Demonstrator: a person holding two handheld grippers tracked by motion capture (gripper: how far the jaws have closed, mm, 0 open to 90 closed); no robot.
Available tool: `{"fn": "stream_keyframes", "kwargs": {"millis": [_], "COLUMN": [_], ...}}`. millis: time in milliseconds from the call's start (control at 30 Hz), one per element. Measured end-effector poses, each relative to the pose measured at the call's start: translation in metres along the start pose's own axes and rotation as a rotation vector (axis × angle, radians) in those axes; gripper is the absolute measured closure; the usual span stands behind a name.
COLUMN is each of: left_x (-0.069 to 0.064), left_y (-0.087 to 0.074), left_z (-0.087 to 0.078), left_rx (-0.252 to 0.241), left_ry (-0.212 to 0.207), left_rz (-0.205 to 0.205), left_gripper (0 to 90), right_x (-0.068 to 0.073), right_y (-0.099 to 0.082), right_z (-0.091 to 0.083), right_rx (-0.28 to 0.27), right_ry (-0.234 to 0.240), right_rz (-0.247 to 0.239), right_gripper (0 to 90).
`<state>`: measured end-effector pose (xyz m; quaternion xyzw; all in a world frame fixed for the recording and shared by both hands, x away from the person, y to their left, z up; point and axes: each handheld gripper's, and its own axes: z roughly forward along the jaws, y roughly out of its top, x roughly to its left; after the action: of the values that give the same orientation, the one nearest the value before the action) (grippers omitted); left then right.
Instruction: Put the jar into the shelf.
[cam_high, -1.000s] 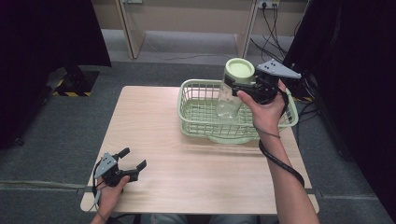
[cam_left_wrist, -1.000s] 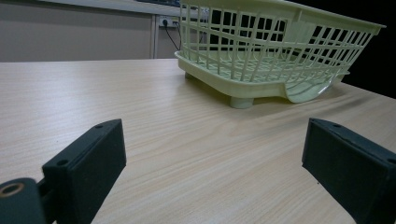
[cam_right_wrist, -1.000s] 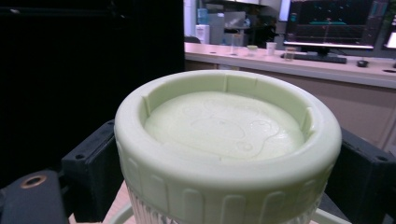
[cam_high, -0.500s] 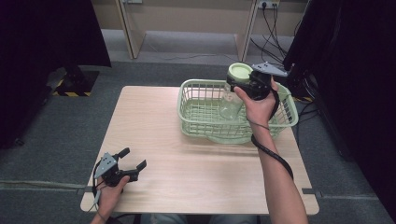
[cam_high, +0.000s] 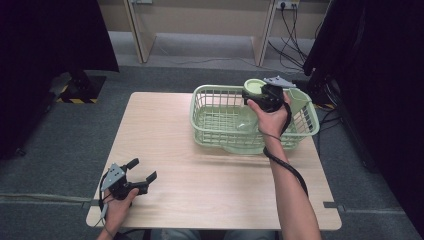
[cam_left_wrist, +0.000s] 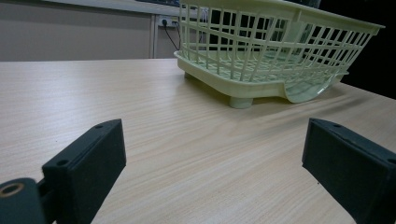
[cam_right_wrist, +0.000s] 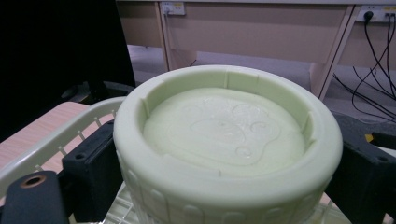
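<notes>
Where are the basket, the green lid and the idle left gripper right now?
basket (cam_high: 215, 131), high view, near-left wall.
green lid (cam_right_wrist: 224, 126), right gripper view, top face.
left gripper (cam_high: 142, 170), high view, between open fingertips.

A pale green round lid (cam_right_wrist: 227, 135) with a paw-print embossed on top sits level, clamped between black tongs, above the far rim of a pale green wire-style basket (cam_high: 215, 125) on the bench.

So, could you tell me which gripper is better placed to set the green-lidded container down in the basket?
Right: the right gripper is clamped on the container above the basket; the left gripper sits open far away.
</notes>
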<state>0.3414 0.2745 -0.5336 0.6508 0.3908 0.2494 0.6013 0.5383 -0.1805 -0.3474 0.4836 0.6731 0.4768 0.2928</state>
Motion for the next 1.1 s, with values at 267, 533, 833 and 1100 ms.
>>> {"fn": "stream_keyframes", "kwargs": {"millis": [267, 533, 833, 1100], "left_x": [0.0, 0.0, 0.0, 0.0], "left_y": [0.0, 0.0, 0.0, 0.0], "left_z": [0.0, 0.0, 0.0, 0.0], "left_rx": [0.001, 0.0, 0.0, 0.001], "left_ry": [0.0, -0.001, -0.001, 0.0], "left_rz": [0.0, 0.0, 0.001, 0.003], "left_gripper": [5.6, 5.6, 5.6, 5.6], "right_x": [0.0, -0.001, 0.002, 0.0], "right_y": [-0.01, -0.016, -0.019, -0.018], "right_z": [0.007, 0.013, 0.011, -0.003], "right_rx": [0.018, 0.032, 0.036, 0.033], "right_ry": [-0.011, -0.022, -0.025, 0.004], "right_rz": [-0.012, -0.025, -0.042, 0.0], "right_gripper": [11.5, 11.5, 11.2, 2.3]}}
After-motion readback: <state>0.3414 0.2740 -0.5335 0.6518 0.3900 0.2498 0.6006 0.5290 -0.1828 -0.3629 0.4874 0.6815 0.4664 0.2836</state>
